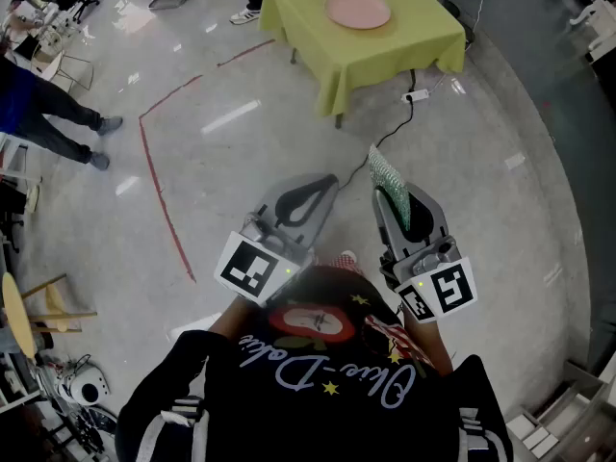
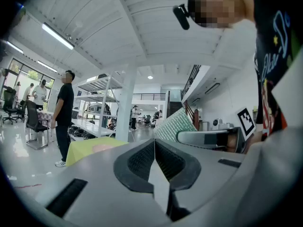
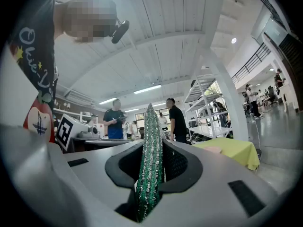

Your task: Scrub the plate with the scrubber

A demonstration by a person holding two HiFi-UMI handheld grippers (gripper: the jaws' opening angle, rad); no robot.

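Observation:
A pink plate (image 1: 358, 10) lies on a table under a yellow-green cloth (image 1: 385, 51), far ahead of me across the floor. Both grippers are held level near my chest, well short of that table. My right gripper (image 1: 389, 196) is shut on a green sparkly scrubber (image 1: 387, 173), which stands on edge and sticks out past the jaws (image 3: 151, 164). My left gripper (image 1: 325, 183) is shut, its pads meeting with nothing between them (image 2: 154, 148). The left gripper view also catches the scrubber (image 2: 174, 126) and the clothed table (image 2: 90, 150). The plate (image 3: 214, 149) is small in the right gripper view.
A red tape line (image 1: 159, 191) runs across the glossy floor at left. A power strip (image 1: 416, 95) with a black cable lies by the table's near leg. People stand at far left (image 1: 48, 114). A wooden stool (image 1: 38, 306) and clutter sit at lower left.

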